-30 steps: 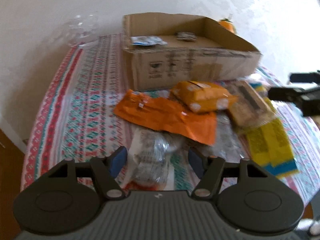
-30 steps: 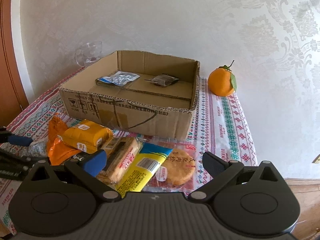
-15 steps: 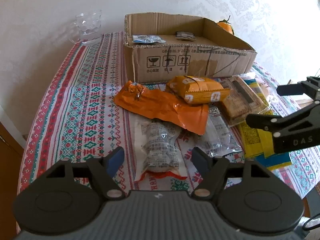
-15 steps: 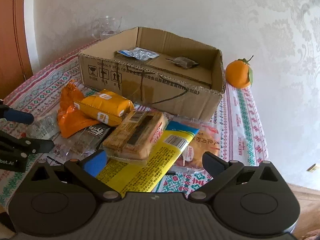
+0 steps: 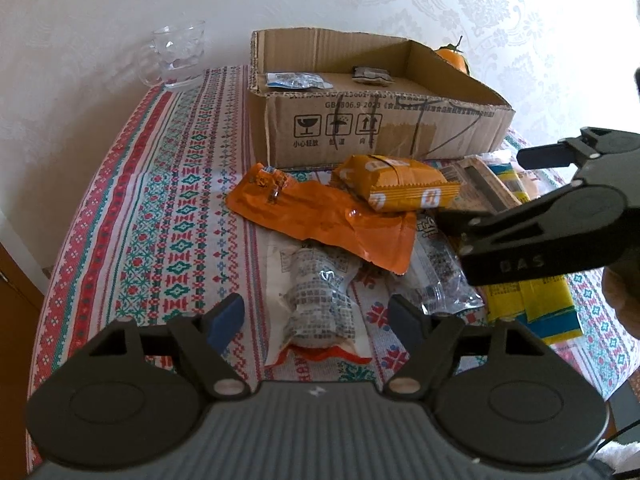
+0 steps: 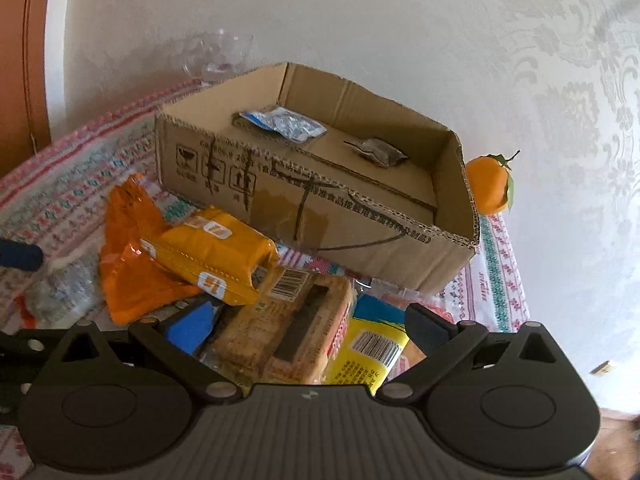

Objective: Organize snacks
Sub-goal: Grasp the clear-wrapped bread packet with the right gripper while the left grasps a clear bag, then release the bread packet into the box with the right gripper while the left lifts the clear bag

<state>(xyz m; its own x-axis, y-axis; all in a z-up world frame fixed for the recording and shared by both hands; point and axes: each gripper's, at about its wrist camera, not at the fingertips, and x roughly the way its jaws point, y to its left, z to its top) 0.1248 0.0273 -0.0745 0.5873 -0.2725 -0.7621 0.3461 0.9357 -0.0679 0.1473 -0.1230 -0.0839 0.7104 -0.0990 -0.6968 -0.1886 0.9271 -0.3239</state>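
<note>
An open cardboard box (image 5: 380,136) stands at the back of the table, with a blue-white packet (image 5: 296,80) and a small dark packet (image 5: 372,74) inside. In front lie a flat orange wrapper (image 5: 320,220), a yellow-orange pack (image 5: 396,188), a brown biscuit pack (image 6: 288,328) and a yellow packet (image 6: 368,352). My left gripper (image 5: 316,320) hangs low over a clear grey-patterned packet (image 5: 320,296). Its jaws are opening, with the packet between them and the pads clear of it. My right gripper (image 6: 310,328) stands open just above the biscuit pack.
A glass mug (image 5: 176,56) stands at the back left and a tangerine (image 6: 490,184) sits behind the box's right corner. A second clear packet (image 5: 436,272) lies right of the first. The patterned tablecloth (image 5: 160,220) is bare on the left. The wall is close behind.
The left jaws have spread wider over the clear packet. The right gripper has come in lower and closer over the snack pile, now above the biscuit pack.
</note>
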